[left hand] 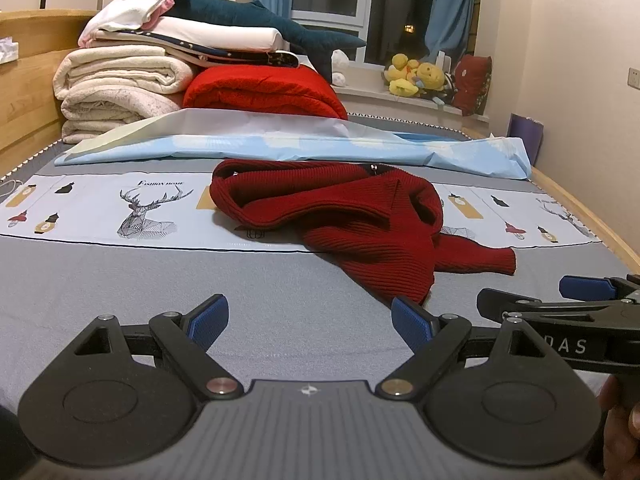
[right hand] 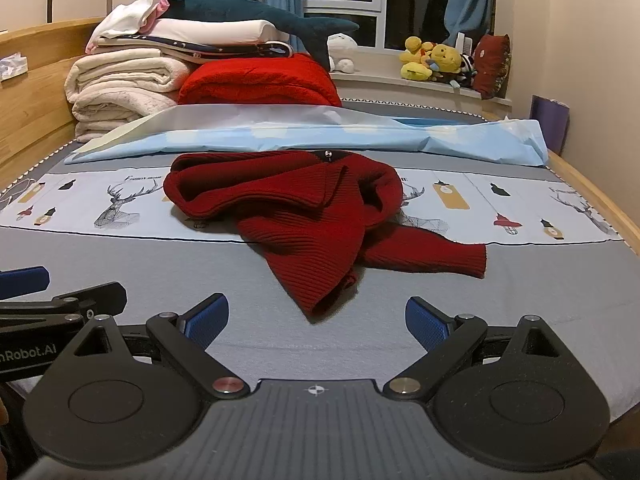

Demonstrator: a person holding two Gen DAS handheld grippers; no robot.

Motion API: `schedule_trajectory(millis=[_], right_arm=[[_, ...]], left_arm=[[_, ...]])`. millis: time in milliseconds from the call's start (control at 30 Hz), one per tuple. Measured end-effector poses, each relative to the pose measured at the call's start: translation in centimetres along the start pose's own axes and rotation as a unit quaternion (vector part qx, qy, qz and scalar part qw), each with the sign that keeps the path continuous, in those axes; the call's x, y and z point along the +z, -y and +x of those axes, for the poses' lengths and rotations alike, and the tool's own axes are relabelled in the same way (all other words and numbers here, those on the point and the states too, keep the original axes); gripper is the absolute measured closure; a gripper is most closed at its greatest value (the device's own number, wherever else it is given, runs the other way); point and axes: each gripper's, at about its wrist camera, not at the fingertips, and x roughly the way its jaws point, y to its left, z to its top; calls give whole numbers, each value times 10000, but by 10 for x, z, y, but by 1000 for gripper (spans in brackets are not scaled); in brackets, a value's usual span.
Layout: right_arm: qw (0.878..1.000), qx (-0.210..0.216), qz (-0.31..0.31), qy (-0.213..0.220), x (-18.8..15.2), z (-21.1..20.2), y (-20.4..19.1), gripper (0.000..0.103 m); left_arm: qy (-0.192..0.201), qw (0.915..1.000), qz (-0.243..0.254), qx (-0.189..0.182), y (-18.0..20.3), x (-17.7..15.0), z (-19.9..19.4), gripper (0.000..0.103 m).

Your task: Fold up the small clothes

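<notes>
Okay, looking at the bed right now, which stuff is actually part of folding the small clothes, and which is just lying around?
Part of the job:
- red knit sweater, crumpled, unfolded
- left gripper, open, empty
- right gripper, open, empty

Just lying about:
- stack of folded blankets
- red blanket
- plush shark
- light blue sheet
- yellow plush toys on the windowsill

both wrist views low, side by side, facing headward; share sweater point(left hand: 332, 216) point(right hand: 304, 216).
</notes>
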Motion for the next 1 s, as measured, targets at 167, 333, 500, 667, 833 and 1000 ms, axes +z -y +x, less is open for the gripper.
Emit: schedule_trajectory(millis=[167, 333, 500, 667, 833, 1000], right_arm=[[10000, 10, -12, 8, 0, 0, -1, 8], [10000, 1, -5, 7, 0, 0, -1, 8], [10000, -28, 4, 9, 0, -1, -3, 10], [10000, -33, 7, 29, 0, -2, -2, 14], [9998, 75, 132, 106, 4, -2, 3, 42], [9985, 219, 456, 186, 11, 2, 16, 69]], left_arm=[[-5, 10000, 3, 2, 0, 0, 1, 11], [-13, 10000, -5, 8, 1, -1, 1, 11], [-17, 10000, -3, 13, 1, -1, 1, 11], [8, 10000, -12, 35, 0, -3, 1, 11], [124, 9999, 25, 26, -1, -1, -1, 20], [69, 9999, 88, 14, -5, 6, 5, 62]])
